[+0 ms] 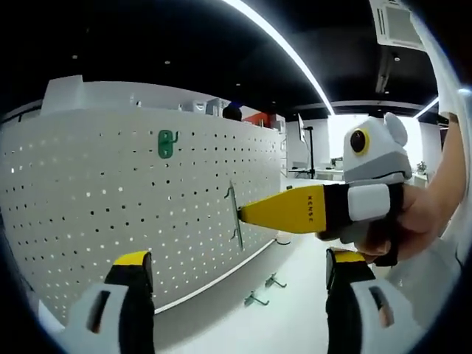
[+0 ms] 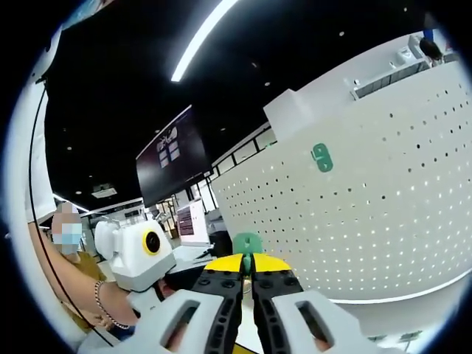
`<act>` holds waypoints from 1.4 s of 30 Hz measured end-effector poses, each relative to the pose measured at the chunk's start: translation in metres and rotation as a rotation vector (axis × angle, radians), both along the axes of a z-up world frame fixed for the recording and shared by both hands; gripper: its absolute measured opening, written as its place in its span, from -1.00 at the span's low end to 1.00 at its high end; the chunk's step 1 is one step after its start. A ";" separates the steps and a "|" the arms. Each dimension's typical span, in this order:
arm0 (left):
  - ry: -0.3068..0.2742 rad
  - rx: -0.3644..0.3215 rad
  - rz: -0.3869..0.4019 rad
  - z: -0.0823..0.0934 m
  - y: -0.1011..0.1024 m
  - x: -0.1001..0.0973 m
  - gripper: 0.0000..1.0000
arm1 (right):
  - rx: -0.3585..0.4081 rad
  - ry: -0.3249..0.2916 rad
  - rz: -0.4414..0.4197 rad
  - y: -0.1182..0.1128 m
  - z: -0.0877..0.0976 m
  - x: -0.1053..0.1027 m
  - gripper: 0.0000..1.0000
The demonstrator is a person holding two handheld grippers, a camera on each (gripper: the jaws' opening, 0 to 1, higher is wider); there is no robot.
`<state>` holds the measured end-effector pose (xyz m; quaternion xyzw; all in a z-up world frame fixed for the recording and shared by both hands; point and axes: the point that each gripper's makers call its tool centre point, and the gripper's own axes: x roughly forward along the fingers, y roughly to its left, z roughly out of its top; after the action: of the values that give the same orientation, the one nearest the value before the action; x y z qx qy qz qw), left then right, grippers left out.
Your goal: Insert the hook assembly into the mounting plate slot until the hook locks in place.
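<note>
Gripping green hook [image 2: 247, 242] in right gripper [image 2: 248, 267] fingers at pegboard [image 1: 110, 184]; left gripper [image 1: 240, 267] fingers spread, empty.

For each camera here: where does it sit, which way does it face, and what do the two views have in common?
Left gripper view: rides the open left gripper, facing the white pegboard; the right gripper presses a green hook to it, a hand behind.
Right gripper view: rides the right gripper, shut on that hook, facing the pegboard.
Shared: pegboard, mounted green hook.

Open-plan lab or office, white pegboard [image 1: 110, 192] panel, black ceiling with strip lights [image 1: 284, 48], dark wall screen [image 2: 168, 166], desks behind.
</note>
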<state>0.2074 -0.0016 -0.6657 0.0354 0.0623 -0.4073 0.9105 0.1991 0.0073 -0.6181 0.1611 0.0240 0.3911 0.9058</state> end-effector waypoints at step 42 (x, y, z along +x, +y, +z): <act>0.034 -0.011 0.043 -0.014 0.016 -0.012 0.86 | -0.214 -0.160 -0.366 -0.057 0.045 0.082 -0.98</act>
<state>0.1959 0.0149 -0.6793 0.0223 0.0764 -0.3885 0.9180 0.2808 -0.0500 -0.5731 0.0342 -0.0364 0.2271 0.9726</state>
